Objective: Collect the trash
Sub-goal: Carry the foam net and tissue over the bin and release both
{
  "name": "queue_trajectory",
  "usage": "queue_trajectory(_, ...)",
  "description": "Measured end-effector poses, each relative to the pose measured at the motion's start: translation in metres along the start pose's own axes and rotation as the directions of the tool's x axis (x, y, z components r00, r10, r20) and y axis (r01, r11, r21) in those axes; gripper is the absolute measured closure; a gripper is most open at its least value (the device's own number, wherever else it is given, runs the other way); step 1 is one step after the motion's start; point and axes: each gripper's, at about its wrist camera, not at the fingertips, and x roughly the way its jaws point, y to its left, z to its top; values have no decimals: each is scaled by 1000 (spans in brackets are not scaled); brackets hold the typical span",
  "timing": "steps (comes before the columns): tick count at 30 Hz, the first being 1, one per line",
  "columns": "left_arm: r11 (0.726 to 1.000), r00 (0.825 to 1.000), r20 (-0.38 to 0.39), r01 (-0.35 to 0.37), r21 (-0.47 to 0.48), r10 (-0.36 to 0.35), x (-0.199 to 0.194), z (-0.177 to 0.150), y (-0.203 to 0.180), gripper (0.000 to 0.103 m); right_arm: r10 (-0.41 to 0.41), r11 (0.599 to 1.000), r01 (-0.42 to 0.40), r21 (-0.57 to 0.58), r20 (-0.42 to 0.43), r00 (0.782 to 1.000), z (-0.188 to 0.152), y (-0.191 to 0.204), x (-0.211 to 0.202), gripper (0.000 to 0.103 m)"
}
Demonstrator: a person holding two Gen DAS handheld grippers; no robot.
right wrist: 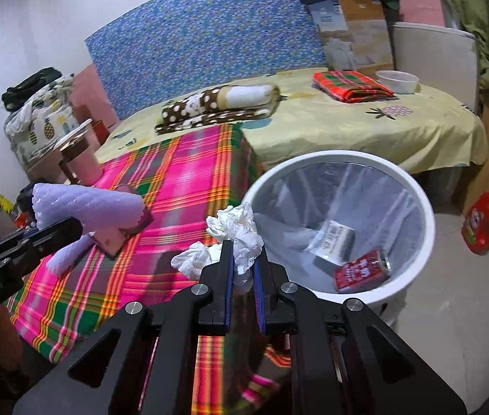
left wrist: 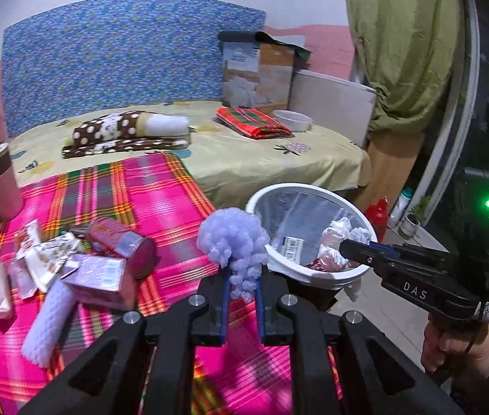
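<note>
left wrist view looks forward and down along its fingers across the plaid cloth [left wrist: 161, 193] toward the bed, near the white bin [left wrist: 313, 269]. right wrist view sits closer over the same bin [right wrist: 417, 242]. both share cloth, bin, bed.

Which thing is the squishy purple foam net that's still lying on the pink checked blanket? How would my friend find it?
Start at the pink plaid blanket spread on the near part of the bed, and go to the pile of trash on its left side. At the pile's near end lies a pale purple foam mesh sleeve, rolled like a tube. Its neighbours are flat wrappers, a purple carton and a red can; only it looks soft and bumpy.
</note>
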Motion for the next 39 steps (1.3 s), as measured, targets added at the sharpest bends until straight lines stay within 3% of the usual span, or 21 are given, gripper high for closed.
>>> queue_trajectory(20,991,993,-59,106,81,-102,52,18,-49,91,-110,990,110,91,3,994,2,-58,-3,90)
queue_trajectory(39,979,979,-143,163,123,-145,102,19,-76,91,-140,982,144,123,-41,989,4,-87,15,89)
